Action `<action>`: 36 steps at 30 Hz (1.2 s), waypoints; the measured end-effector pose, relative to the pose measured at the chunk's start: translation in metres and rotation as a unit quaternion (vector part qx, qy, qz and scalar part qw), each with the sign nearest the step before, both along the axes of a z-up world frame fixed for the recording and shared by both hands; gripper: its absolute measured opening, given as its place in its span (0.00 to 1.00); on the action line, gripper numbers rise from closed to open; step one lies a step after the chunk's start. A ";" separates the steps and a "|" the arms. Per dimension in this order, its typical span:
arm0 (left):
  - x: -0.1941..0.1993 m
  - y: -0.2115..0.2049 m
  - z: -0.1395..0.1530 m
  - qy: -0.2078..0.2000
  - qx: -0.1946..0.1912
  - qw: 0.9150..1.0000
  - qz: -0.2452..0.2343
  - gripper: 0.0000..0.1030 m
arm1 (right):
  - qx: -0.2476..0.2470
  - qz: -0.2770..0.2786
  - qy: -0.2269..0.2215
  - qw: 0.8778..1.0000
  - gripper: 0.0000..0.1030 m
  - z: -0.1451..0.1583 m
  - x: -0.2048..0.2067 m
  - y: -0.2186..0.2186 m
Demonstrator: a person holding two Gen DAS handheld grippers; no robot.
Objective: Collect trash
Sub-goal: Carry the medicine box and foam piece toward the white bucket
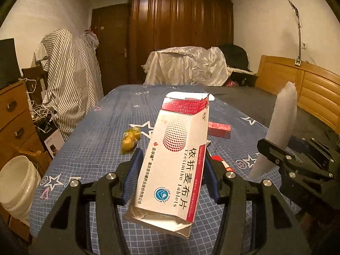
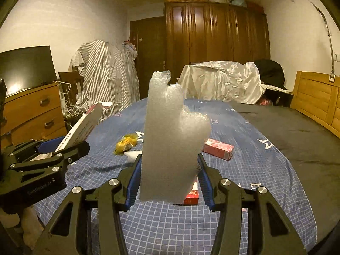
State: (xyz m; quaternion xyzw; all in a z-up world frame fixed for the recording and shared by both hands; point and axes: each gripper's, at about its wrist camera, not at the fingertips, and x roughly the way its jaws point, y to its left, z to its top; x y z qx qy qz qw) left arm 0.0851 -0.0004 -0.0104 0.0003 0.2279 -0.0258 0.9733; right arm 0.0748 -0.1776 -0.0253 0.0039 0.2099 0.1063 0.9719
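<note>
My left gripper (image 1: 173, 165) is shut on a white and red tablet box (image 1: 176, 155), torn open at both ends, held above the bed. My right gripper (image 2: 170, 170) is shut on a white bubble-wrap piece (image 2: 170, 140), held upright above the bed. On the blue checked bedsheet (image 2: 244, 170) lie a yellow wrapper (image 2: 126, 143), a red carton (image 2: 218, 148), a small red box (image 2: 191, 197) under the bubble wrap, and a white scrap (image 2: 132, 155). The right gripper and bubble wrap (image 1: 278, 127) show at the right of the left wrist view; the left gripper and box (image 2: 85, 125) show at the left of the right wrist view.
A white bucket (image 1: 17, 184) stands on the floor left of the bed, by a wooden drawer unit (image 1: 14, 116). A striped cloth (image 1: 72, 78) covers furniture at the left. A wooden headboard (image 1: 308, 93) lines the right. A dark blanket (image 2: 286, 127) covers the bed's right side.
</note>
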 end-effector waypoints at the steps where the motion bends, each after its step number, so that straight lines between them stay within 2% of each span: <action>1: -0.002 0.001 0.002 -0.003 0.001 1.000 0.003 0.50 | 0.000 0.000 -0.002 1.000 0.49 0.003 -0.001 -0.001; 6: -0.005 0.011 0.007 -0.008 0.002 1.000 0.012 0.50 | -0.003 0.010 -0.009 1.000 0.49 0.016 0.004 0.004; 11: -0.007 0.036 0.017 -0.016 0.000 0.999 0.039 0.50 | -0.009 0.039 -0.019 0.999 0.49 0.034 0.011 0.026; 20: -0.017 0.114 0.040 -0.027 0.004 0.992 0.124 0.51 | -0.003 0.130 -0.015 0.991 0.49 0.062 0.036 0.122; 28: -0.036 0.188 0.052 -0.024 0.011 0.980 0.198 0.51 | 0.001 0.210 -0.006 0.978 0.49 0.090 0.049 0.222; 36: -0.064 0.281 0.062 -0.008 0.007 0.958 0.288 0.51 | -0.009 0.308 0.019 0.951 0.49 0.118 0.061 0.351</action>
